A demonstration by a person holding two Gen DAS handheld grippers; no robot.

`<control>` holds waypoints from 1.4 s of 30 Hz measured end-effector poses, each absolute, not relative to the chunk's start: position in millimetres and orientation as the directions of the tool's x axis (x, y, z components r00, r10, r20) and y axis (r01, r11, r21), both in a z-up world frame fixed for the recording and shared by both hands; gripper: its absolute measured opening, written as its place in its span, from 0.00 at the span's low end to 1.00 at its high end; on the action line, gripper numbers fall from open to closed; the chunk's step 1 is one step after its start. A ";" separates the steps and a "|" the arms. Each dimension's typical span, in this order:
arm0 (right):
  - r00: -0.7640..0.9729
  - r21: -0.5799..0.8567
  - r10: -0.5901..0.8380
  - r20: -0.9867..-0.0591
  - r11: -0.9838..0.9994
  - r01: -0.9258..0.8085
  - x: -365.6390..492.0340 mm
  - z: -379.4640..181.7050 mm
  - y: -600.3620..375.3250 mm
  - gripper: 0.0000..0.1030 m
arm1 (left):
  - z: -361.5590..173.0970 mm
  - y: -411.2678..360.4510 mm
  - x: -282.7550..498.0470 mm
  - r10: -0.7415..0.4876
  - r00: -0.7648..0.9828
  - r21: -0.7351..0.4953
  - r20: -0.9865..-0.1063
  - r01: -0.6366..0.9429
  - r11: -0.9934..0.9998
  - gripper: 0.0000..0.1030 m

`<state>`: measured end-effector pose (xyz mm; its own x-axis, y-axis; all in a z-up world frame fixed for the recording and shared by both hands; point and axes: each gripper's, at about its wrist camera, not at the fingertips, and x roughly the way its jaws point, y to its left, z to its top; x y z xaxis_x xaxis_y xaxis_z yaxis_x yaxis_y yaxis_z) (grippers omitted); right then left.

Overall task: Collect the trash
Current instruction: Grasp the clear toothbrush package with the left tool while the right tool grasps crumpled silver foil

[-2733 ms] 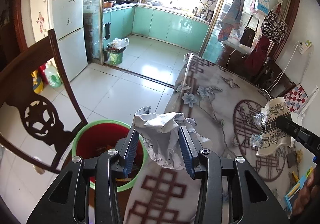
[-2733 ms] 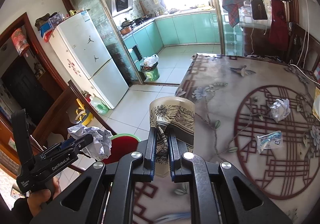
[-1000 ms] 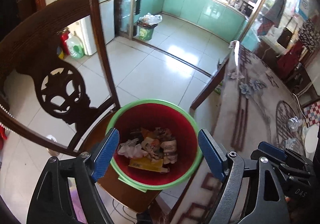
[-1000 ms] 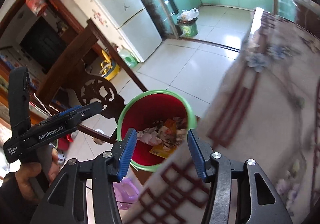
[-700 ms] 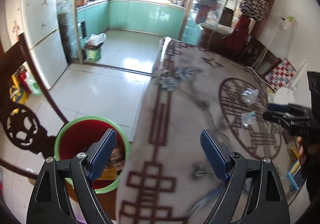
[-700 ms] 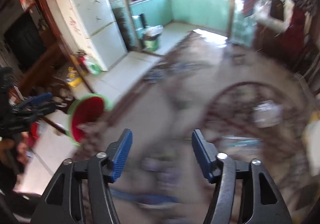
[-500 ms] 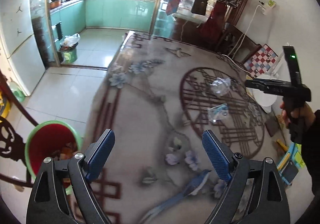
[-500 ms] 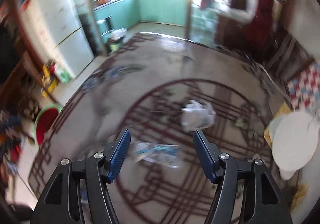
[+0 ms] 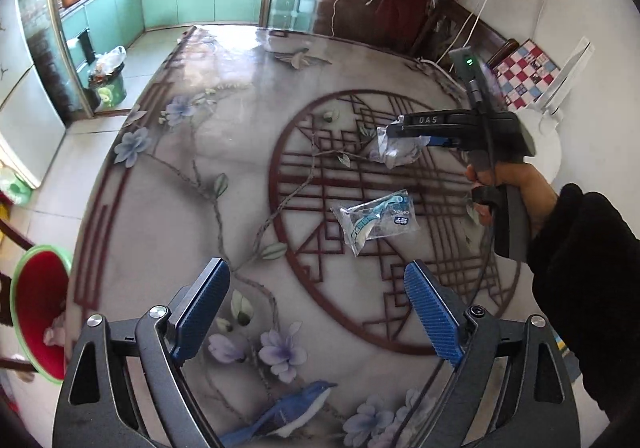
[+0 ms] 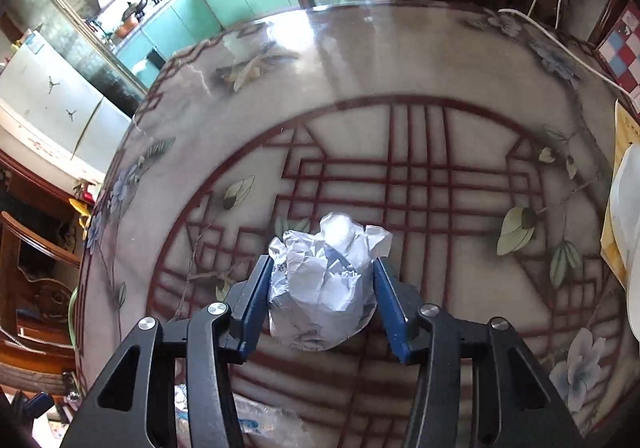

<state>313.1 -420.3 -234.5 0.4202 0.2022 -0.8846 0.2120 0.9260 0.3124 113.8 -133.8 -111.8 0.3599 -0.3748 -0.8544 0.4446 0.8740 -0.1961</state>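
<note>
A crumpled white paper ball (image 10: pixel 326 284) lies on the patterned table between the blue pads of my right gripper (image 10: pixel 322 290); the jaws stand on both sides of it, still a little apart from it. In the left wrist view the same ball (image 9: pixel 394 150) sits under the right gripper (image 9: pixel 404 134). A clear plastic wrapper with blue print (image 9: pixel 376 220) lies on the table ahead of my left gripper (image 9: pixel 316 308), which is wide open and empty. The red bin with a green rim (image 9: pixel 36 304) stands off the table's left edge, with trash inside.
The round table (image 9: pixel 192 176) has a glass top over a flower and lattice cloth. A white plate (image 10: pixel 626 232) sits at the right edge. A wooden chair (image 10: pixel 36 288) stands beside the bin. A fridge (image 10: pixel 48 112) and kitchen lie beyond.
Both grippers dropped their trash into the red bin, then swung back over the table. My right gripper has come down around the paper ball; my left has moved toward the wrapper.
</note>
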 end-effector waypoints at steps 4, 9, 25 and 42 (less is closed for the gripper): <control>0.462 0.336 0.204 -0.863 0.915 0.224 302.1 -229.4 -427.3 0.41 | -132.0 -161.4 135.1 -0.375 0.334 -0.200 -0.865 0.454 0.868 0.87; 0.533 0.434 0.237 -0.812 0.857 0.280 273.0 -211.7 -440.6 0.42 | -168.5 -195.2 164.3 -0.358 0.274 -0.199 -0.893 0.473 0.858 0.87; 0.580 0.451 0.205 -0.789 0.833 0.320 216.4 -172.2 -416.7 0.43 | -162.2 -188.9 163.0 -0.333 0.255 -0.172 -0.908 0.496 0.851 0.09; 0.650 0.275 0.098 -0.754 0.945 0.178 140.9 -57.6 -320.5 0.43 | -64.4 -85.7 98.8 -0.373 0.476 -0.212 -0.796 0.358 0.909 0.09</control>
<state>140.9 -320.5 -57.5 0.6500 0.0976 -0.7537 0.1775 0.9448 0.2755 98.8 -85.7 -64.4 0.4762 -0.3733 -0.7962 0.3582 0.9092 -0.2121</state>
